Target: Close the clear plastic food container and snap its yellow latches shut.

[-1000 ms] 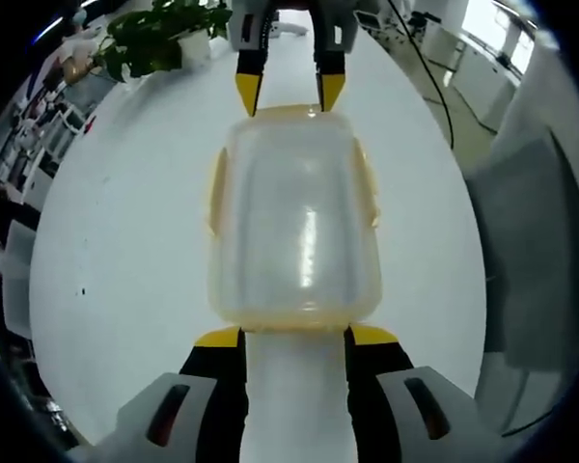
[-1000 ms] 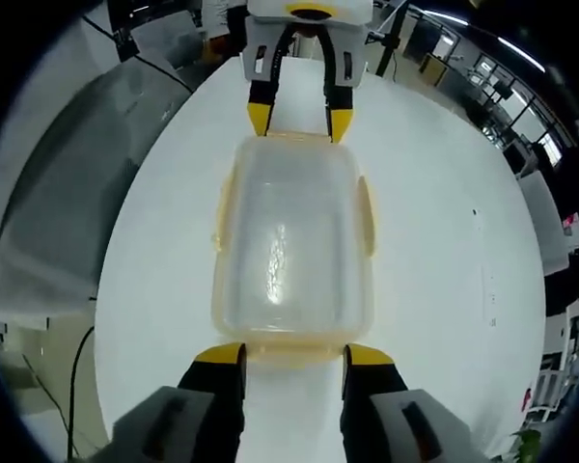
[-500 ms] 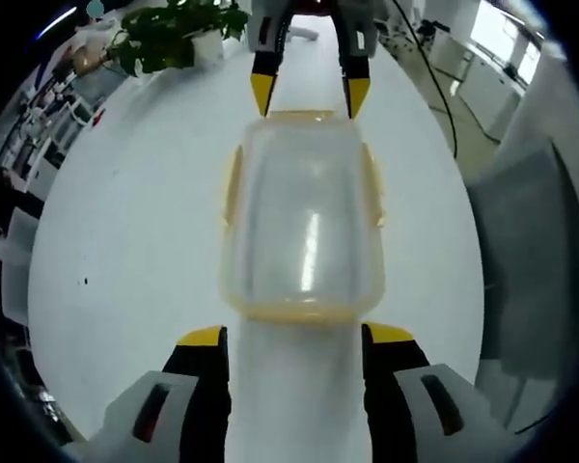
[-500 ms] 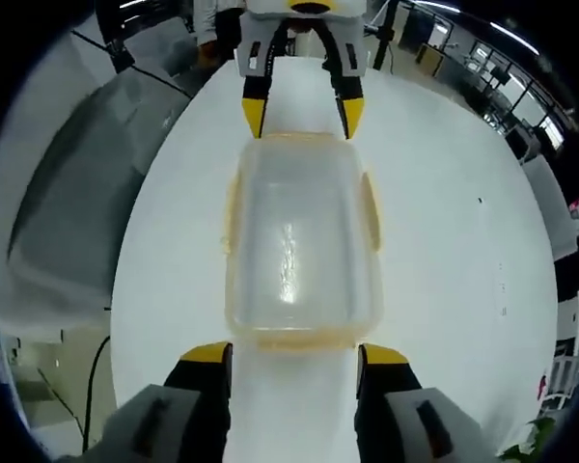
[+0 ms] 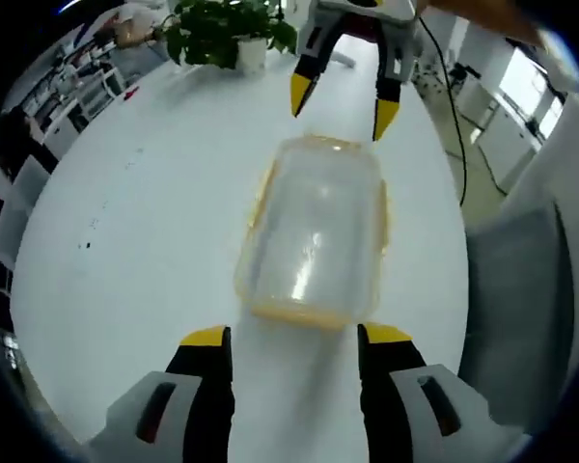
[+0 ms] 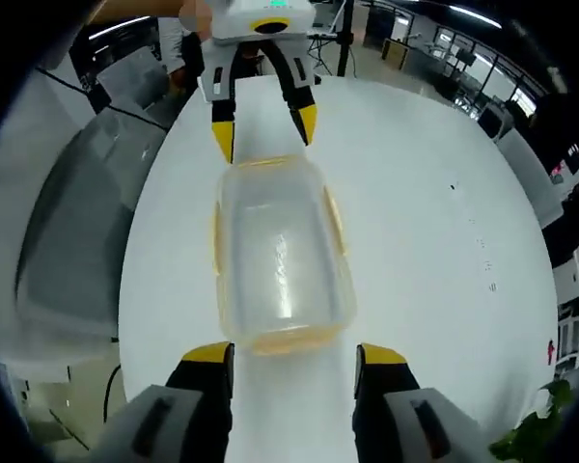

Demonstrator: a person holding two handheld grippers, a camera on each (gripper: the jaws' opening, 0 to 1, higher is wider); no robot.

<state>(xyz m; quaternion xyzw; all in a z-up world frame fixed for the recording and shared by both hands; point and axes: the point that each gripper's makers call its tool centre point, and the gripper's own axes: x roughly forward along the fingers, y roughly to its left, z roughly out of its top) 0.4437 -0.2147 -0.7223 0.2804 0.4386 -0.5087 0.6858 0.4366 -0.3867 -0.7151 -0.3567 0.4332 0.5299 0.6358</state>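
Container (image 5: 314, 231) sits lidded mid-frame on the white surface (image 5: 135, 241); my left gripper (image 5: 291, 338) and right gripper (image 6: 291, 352) flank its ends, both spread. Next, I judge, press any yellow latch (image 6: 333, 217) not yet seated.

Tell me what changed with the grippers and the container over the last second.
Both grippers backed away from the container: the left gripper and right gripper now stand clear of its ends, fingers open wider. The container stayed closed on the white table.
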